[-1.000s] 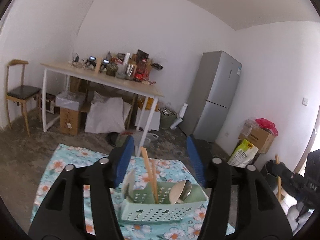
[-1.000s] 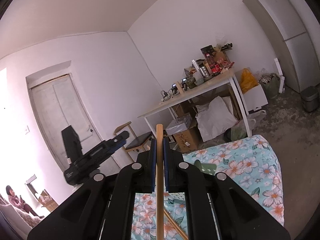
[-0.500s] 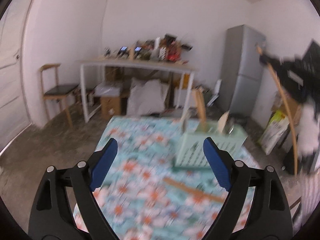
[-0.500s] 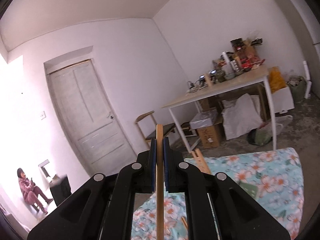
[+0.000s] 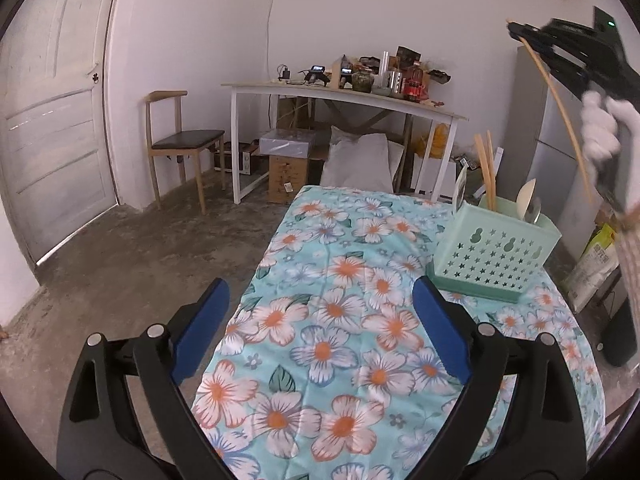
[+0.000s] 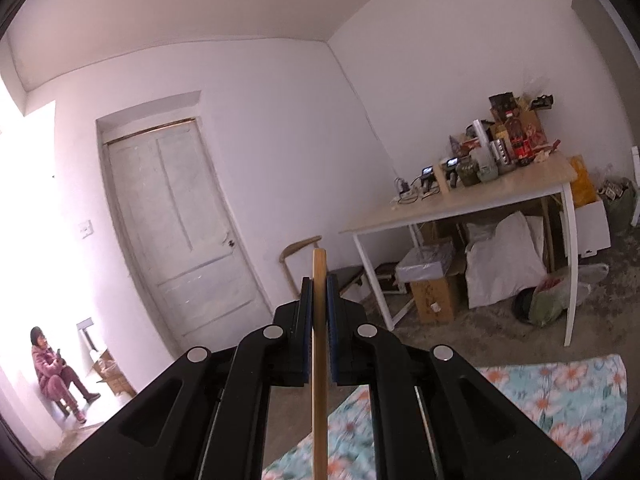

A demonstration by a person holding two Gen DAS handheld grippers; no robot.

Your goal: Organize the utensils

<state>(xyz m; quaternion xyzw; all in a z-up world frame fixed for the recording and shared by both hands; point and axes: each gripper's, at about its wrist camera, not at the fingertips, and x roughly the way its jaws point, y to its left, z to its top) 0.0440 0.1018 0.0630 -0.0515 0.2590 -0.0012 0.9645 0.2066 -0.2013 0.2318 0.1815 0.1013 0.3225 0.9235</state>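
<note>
Right wrist view: right gripper clenched on thin wooden chopstick; left gripper released above floral tablecloth, mint perforated utensil basket far right.

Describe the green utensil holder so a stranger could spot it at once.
Find the table with the flowered turquoise cloth. Near its far right edge stands the utensil holder, a mint-green plastic box on a matching tray, its wall punched with star-shaped holes. Nothing else stands on the cloth; wooden chopsticks and spoons stick up out of it.
</note>
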